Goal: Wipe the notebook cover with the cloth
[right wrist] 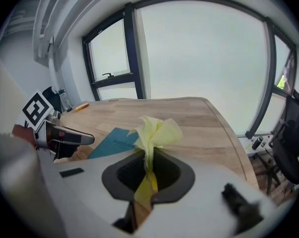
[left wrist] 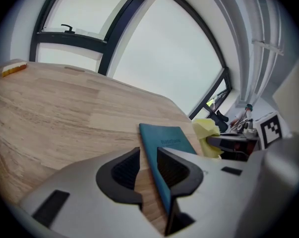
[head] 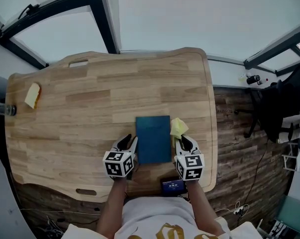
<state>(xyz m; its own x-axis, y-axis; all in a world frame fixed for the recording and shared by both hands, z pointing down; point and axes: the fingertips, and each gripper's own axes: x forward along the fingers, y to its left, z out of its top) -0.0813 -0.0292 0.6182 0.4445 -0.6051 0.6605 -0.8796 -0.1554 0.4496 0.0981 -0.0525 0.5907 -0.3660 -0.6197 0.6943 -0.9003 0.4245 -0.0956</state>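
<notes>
tabletop [head: 80, 113] of pale wood bears the notebook [head: 152, 138], windows [head: 189, 14] beyond.

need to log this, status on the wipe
Right tool shut on cloth. Left tool open at notebook near corner. Cloth beside the cover. Nothing on it.

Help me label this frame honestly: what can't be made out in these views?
- Head view: the dark blue-screened device at the near edge of the table is too small to identify.
- Head view: the yellow-orange item at far left is too small to name.
- Left gripper view: the left gripper hides the near end of the notebook.
- Right gripper view: the lower end of the cloth disappears between the shut jaws of the right gripper.
</notes>
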